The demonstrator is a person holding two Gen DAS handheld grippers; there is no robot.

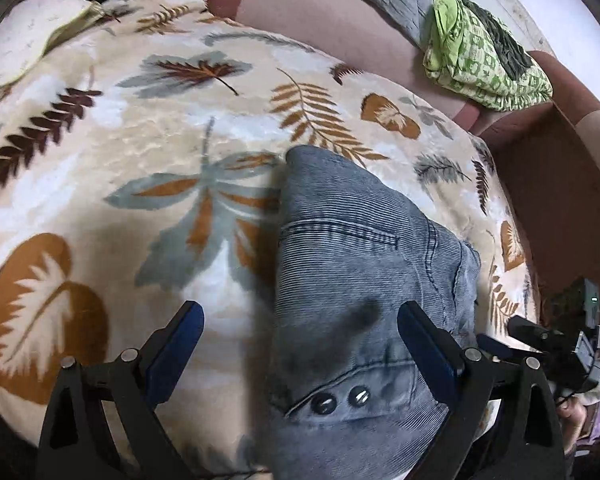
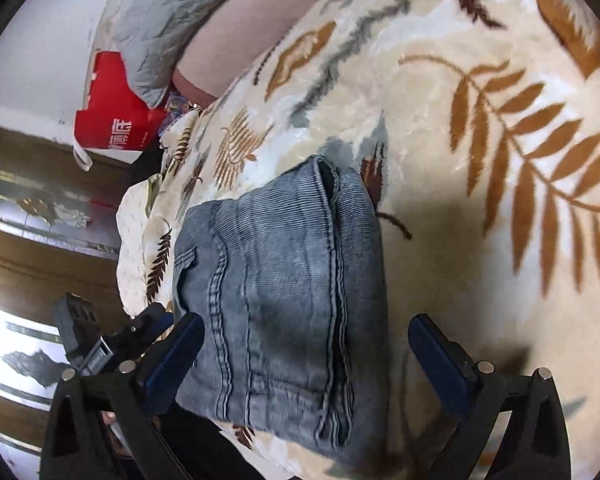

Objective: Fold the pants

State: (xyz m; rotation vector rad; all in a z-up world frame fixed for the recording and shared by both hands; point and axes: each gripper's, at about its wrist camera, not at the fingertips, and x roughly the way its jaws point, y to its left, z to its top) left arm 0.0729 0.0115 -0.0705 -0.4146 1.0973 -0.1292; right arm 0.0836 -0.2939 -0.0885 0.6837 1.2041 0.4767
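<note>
The grey-blue corduroy pants [image 1: 356,264] lie folded into a compact bundle on a leaf-patterned blanket [image 1: 140,152]. Two metal snaps [image 1: 340,398] show at the waistband, close to the camera in the left wrist view. My left gripper [image 1: 300,324] hangs open just above the bundle's near end, with nothing between its fingers. In the right wrist view the same pants [image 2: 276,288] show seams and a pocket. My right gripper [image 2: 306,338] is open too, its fingers standing on either side of the bundle without pinching it. The right gripper [image 1: 556,340] appears at the left view's right edge.
A green patterned cloth [image 1: 480,52] lies on the brown sofa back [image 1: 340,12]. A grey quilted pillow [image 2: 168,20] and a red box [image 2: 112,116] sit past the blanket's far end. The blanket's edge drops to a wooden floor [image 2: 32,272].
</note>
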